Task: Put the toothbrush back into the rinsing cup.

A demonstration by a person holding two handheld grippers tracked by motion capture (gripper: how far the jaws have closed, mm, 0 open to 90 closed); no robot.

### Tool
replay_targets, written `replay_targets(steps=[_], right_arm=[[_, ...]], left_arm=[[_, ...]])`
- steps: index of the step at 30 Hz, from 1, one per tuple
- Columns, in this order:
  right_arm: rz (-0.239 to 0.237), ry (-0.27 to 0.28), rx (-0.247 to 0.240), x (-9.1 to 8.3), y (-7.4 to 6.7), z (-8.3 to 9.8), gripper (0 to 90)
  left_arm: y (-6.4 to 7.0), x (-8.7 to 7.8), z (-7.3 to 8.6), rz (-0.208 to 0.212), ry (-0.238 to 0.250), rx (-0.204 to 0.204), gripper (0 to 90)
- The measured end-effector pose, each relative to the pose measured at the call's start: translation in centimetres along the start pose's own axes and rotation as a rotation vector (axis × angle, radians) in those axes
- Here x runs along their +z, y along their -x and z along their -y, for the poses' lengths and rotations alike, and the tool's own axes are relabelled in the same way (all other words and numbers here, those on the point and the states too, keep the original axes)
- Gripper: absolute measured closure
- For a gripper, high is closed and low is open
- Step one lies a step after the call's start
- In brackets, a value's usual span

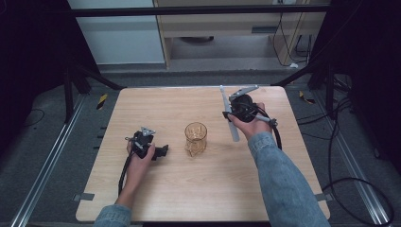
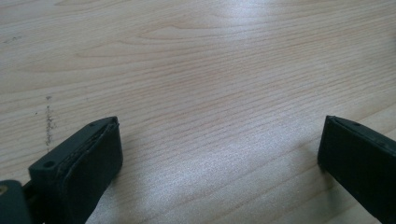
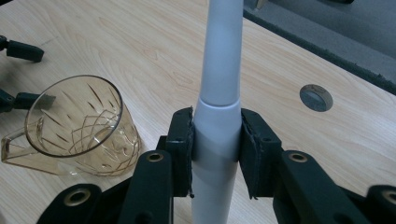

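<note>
Pale wood-grain worktop [image 1: 198,189] fills the middle of a dim workshop, with dark floor and cables around it. Near its centre stands an amber cut-glass mug [image 1: 196,138], upright and empty as far as one can tell, its handle toward the near edge. The right gripper [image 3: 215,140], toward the far right corner and just right of the mug, has its jaws closed tight on a grey-white stick-shaped tool [image 1: 229,116], perhaps an electric toothbrush handle; it is held off the worktop, slanting from the far edge back toward the person. The left gripper [image 1: 161,151] rests low near the left edge, jaws spread wide with nothing but bare wood between them. Judging from this, the pick-up is done; what seems left is carrying the tool over the mug's rim, standing it inside, and letting go.
</note>
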State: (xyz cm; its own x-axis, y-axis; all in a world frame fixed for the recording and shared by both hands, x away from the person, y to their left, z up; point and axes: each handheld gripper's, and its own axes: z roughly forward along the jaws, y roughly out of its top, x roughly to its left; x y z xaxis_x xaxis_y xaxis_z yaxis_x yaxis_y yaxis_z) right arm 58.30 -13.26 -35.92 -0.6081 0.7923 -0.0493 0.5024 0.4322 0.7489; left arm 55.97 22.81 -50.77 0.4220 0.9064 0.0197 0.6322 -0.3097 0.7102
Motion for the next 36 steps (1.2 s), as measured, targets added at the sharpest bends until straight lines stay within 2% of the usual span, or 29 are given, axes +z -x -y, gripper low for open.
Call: replay_targets(steps=[18, 36], right_arm=[[0.012, 0.054, 0.019, -0.4, -0.7, -1.4, 67.3], [0.050, 0.164, 0.082, -2.4, -0.7, -2.1, 67.3]], left_arm=[[0.1, 0.1, -0.1, -0.008, 0.001, -0.009, 0.0], [0.1, 0.2, -0.2, -0.015, 0.002, -0.016, 0.0]])
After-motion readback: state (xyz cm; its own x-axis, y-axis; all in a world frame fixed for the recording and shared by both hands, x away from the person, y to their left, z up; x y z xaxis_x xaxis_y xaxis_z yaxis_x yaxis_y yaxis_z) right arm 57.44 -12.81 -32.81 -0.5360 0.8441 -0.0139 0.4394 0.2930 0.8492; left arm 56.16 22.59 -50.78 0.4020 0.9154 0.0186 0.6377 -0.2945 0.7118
